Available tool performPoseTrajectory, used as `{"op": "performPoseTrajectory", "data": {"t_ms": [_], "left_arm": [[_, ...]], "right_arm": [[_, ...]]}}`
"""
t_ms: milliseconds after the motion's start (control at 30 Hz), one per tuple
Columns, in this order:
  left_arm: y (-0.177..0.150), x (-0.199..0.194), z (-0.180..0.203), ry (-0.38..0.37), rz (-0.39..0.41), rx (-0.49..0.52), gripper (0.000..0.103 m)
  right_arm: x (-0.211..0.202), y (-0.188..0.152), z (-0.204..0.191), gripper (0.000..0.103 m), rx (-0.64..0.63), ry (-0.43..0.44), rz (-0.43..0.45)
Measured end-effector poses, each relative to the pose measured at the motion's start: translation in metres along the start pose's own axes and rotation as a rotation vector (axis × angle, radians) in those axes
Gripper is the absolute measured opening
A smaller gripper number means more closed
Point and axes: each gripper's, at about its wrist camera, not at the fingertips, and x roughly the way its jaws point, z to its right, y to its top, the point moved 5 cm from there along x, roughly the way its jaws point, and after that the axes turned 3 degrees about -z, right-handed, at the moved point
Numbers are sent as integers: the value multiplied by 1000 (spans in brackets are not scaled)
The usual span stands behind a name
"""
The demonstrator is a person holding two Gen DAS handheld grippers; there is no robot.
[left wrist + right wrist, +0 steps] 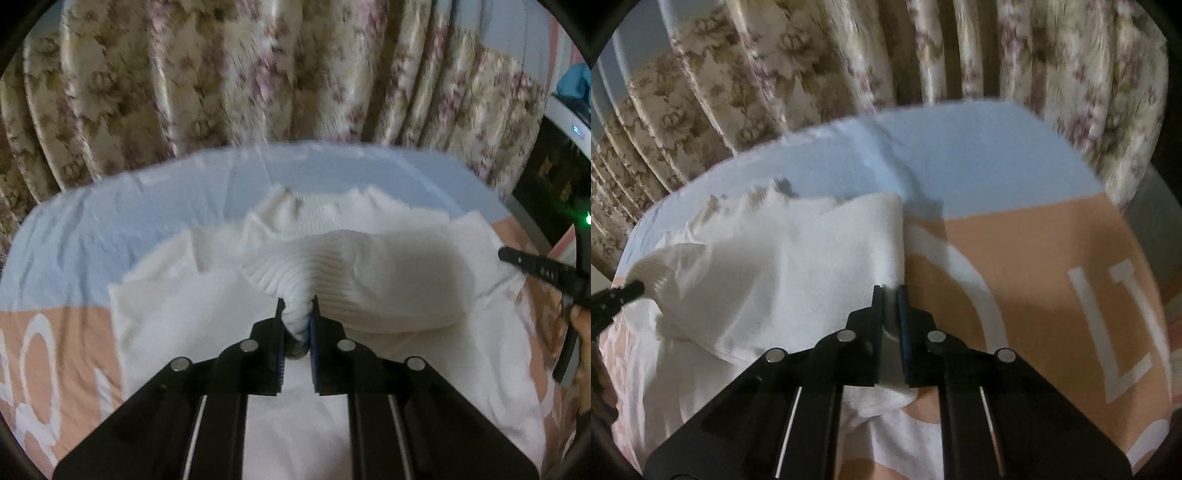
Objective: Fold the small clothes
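Note:
A white small garment (388,266) with a ribbed band lies on a bed sheet (74,229) of blue and peach. My left gripper (298,306) is shut on a bunched ribbed edge of the garment and holds it lifted over the rest of the cloth. My right gripper (890,293) is shut on the garment's right edge (886,258), lifted a little above the sheet. The garment (775,266) spans between both grippers. The right gripper's finger shows in the left wrist view (535,269); the left gripper's finger shows in the right wrist view (617,295).
Floral curtains (221,74) hang right behind the bed's far edge. The sheet (1034,258) carries large white letters on its peach part. A dark appliance with a green light (587,220) stands at the right.

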Motion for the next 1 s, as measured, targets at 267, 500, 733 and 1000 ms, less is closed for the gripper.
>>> {"op": "performPoseTrajectory", "data": {"t_ms": [267, 500, 733, 1000], "left_arm": [[-20, -28, -62, 120, 8, -28, 11], [-60, -7, -99, 138, -72, -107, 11], [-56, -4, -95, 158, -78, -81, 11], [-57, -3, -96, 157, -80, -75, 11]], "right_arm": [[-10, 4, -65, 8, -151, 112, 64], [30, -20, -107, 12, -280, 77, -66], [12, 17, -76, 44, -205, 45, -25], [61, 25, -62, 25, -208, 10, -128]]}}
